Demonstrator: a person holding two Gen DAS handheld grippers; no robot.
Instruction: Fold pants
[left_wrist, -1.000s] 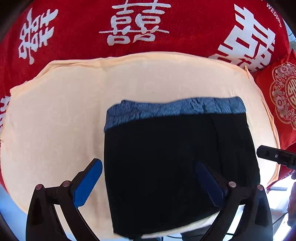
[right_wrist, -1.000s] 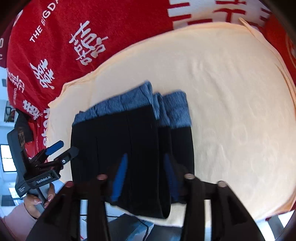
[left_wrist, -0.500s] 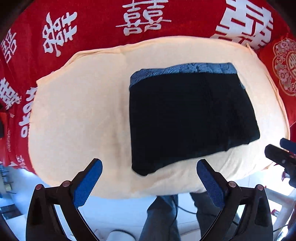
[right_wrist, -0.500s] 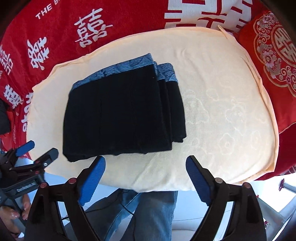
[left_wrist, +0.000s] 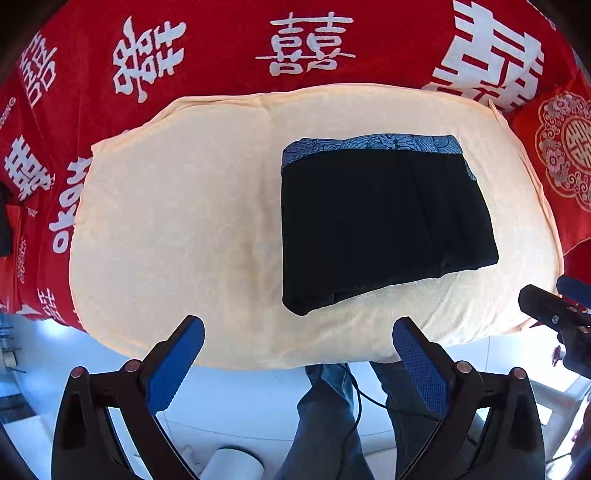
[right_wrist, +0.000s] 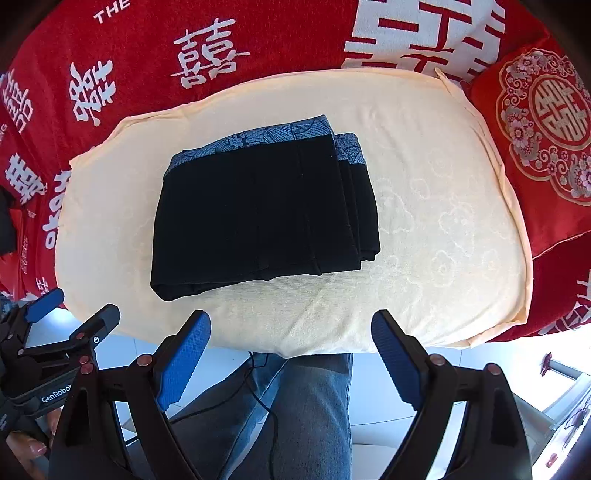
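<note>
Both my tools have lifted up and back from the pants since a second ago, when the right one was still down on the dark fabric with its pads close together; now the whole folded bundle sits in view, untouched.

From the left: my left tool (left_wrist: 297, 356) hangs over the near edge of the cream cushion (left_wrist: 177, 229), its blue pads wide apart with nothing between them. The pants (left_wrist: 384, 221), black with a blue patterned waistband (left_wrist: 369, 146) on the far side, lie folded into a compact rectangle on the right half of the cushion. My right tool (right_wrist: 291, 354) hovers just off the cushion's near edge, pads spread and empty; beneath both tools my jeans (right_wrist: 295, 413) and a thin black cable (right_wrist: 258, 391) show.

I judge the fold finished or nearly so. What could go wrong: the layers on the right side are stepped rather than flush, and the cushion is soft and domed, so a nudge from a returning tool, or the cushion shifting, could let the stack slide or spring open. The dangling cable could also snag a tool.

Legible writing: the red cloth (right_wrist: 258, 33) carries white double-happiness characters and the word "THE" at its top edge; the left tool's body, seen from the right wrist, reads "GenRobot" (right_wrist: 55, 394). A red embroidered pillow (right_wrist: 546, 122) sits at far right.
</note>
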